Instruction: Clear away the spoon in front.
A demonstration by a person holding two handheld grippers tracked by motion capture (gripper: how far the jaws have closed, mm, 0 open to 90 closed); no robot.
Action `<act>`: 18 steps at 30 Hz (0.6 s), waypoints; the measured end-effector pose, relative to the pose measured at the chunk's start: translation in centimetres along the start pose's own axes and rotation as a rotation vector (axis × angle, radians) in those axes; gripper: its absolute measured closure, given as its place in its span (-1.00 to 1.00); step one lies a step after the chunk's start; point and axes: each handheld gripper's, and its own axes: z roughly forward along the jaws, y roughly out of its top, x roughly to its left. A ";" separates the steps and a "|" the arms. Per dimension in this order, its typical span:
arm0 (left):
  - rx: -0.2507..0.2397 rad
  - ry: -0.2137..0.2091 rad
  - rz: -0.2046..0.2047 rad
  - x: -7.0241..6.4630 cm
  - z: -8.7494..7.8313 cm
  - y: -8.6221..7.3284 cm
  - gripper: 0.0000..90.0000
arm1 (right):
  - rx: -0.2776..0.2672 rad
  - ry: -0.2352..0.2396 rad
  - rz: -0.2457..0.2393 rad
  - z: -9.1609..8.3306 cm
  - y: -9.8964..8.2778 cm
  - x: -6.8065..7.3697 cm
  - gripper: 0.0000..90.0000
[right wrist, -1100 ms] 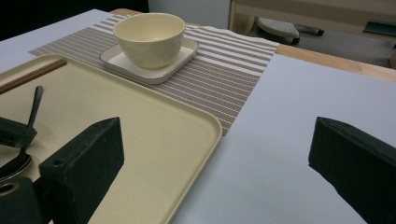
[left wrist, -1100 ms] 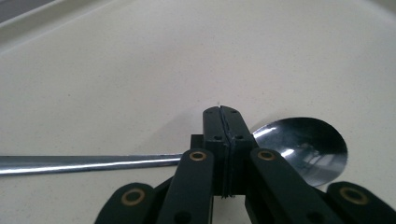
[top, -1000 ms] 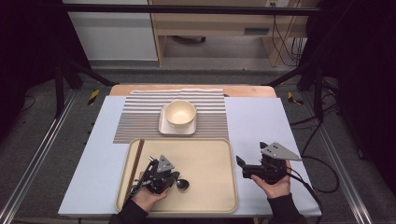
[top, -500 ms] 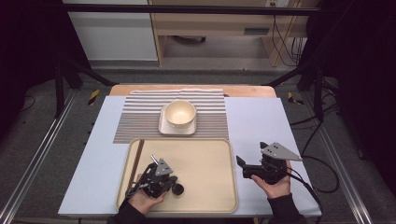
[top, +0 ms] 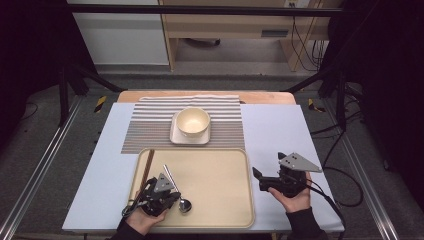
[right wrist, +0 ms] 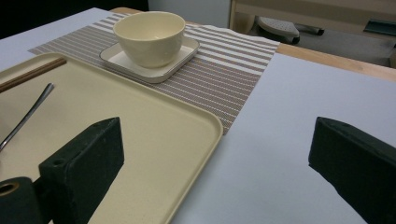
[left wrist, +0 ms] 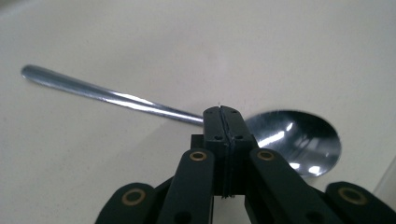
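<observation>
A metal spoon (top: 170,178) lies on the beige tray (top: 220,175), handle pointing away and left, bowl toward the front edge. My left gripper (top: 176,195) is at the tray's near-left part, shut, jaws pressed flat together with nothing between them. In the left gripper view its tips (left wrist: 222,112) sit just in front of the spoon (left wrist: 299,140) at its neck; I cannot tell if they touch. My right gripper (top: 267,167) hovers open over the white sheet right of the tray. In the right gripper view its jaws (right wrist: 217,135) stand wide apart and empty.
Brown chopsticks (top: 146,167) lie along the tray's left side. A cream bowl (top: 193,121) stands on a square plate (top: 176,138) on the striped mat (top: 145,130) beyond the tray. A white sheet (top: 280,130) covers the table.
My left gripper has drifted toward the tray's near-left corner. The spoon's bowl now lies a little closer to the front edge. The right gripper has stayed put.
</observation>
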 end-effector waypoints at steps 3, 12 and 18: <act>-0.034 0.001 -0.003 -0.2 0.3 0.4 0.99 | 0.004 0.000 0.001 0.0 0.0 0.0 -0.92; 0.005 -0.008 0.038 -0.9 1.8 0.7 0.99 | 0.005 0.001 0.000 0.1 0.0 0.0 -0.92; 0.021 -0.019 0.043 -0.8 1.5 0.4 0.99 | 0.004 0.000 0.000 0.1 0.0 0.0 -0.92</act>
